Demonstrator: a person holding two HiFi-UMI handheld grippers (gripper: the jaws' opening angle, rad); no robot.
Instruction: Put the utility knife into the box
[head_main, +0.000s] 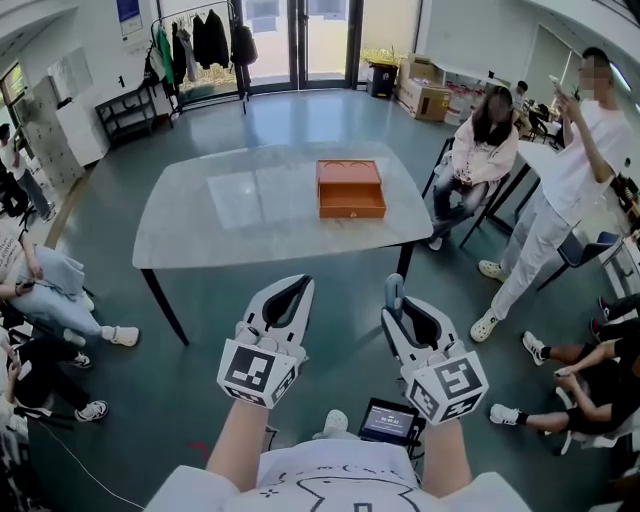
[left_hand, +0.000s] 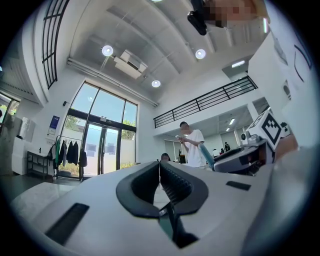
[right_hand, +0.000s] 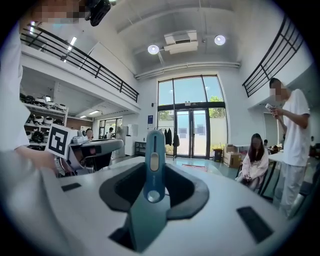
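An orange box (head_main: 350, 188) lies on the pale glass-topped table (head_main: 220, 215), right of its middle and well ahead of both grippers. A blue utility knife (head_main: 394, 289) (right_hand: 154, 150) stands out lengthwise from my right gripper (head_main: 396, 302) (right_hand: 154, 167), whose jaws are shut on its handle. My left gripper (head_main: 303, 284) (left_hand: 159, 165) is beside it at the same height, shut with its pads together and nothing between them. Both grippers hang over the floor, short of the table's near edge.
Two people (head_main: 555, 190) are by a dark chair (head_main: 590, 250) right of the table; others sit along the left (head_main: 45, 290) and right edges. A small screen (head_main: 388, 421) sits near my feet. A coat rack (head_main: 200, 45) and cardboard boxes (head_main: 425, 95) line the far wall.
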